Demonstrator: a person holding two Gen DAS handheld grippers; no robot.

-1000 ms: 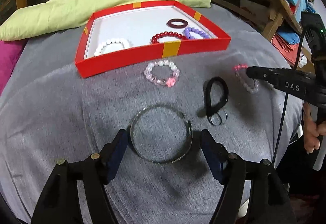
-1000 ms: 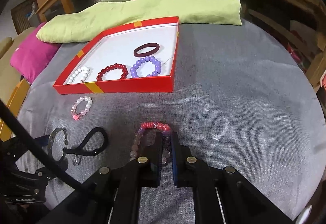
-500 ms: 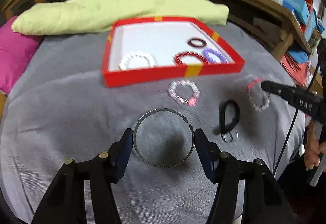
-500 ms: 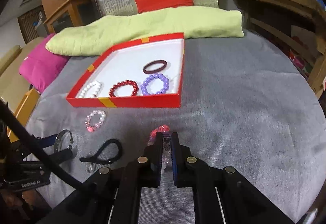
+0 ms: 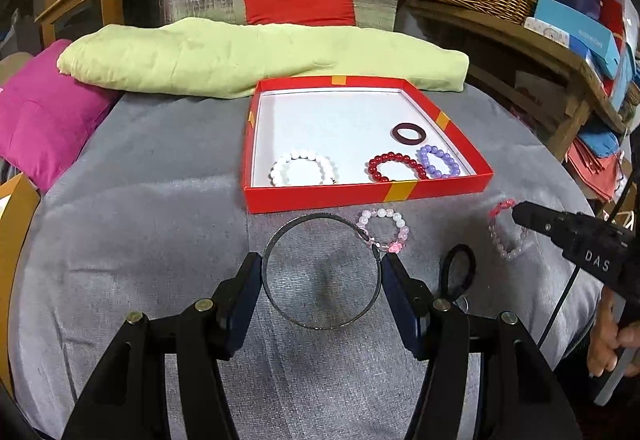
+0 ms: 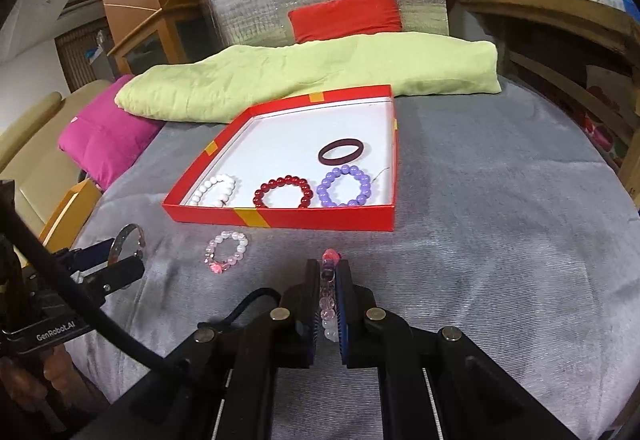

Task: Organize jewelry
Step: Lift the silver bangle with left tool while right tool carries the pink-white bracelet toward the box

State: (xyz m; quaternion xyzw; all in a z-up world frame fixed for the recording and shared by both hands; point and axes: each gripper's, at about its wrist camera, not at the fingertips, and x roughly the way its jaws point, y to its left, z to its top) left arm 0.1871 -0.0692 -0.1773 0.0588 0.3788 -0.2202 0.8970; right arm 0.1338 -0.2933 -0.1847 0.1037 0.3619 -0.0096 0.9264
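Left gripper (image 5: 322, 274) clamped the metal bangle (image 5: 320, 272) across its width — right gripper (image 6: 329, 280) pinched the pale beaded bracelet (image 6: 329, 296).

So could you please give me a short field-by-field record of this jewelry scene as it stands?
left tool: closed on thin metal bangle, lifted off the cloth
right tool: shut on pale pink bead bracelet
red tray: holds white, red, purple bead bracelets and dark ring
on grey cloth: pink charm bracelet, black loop
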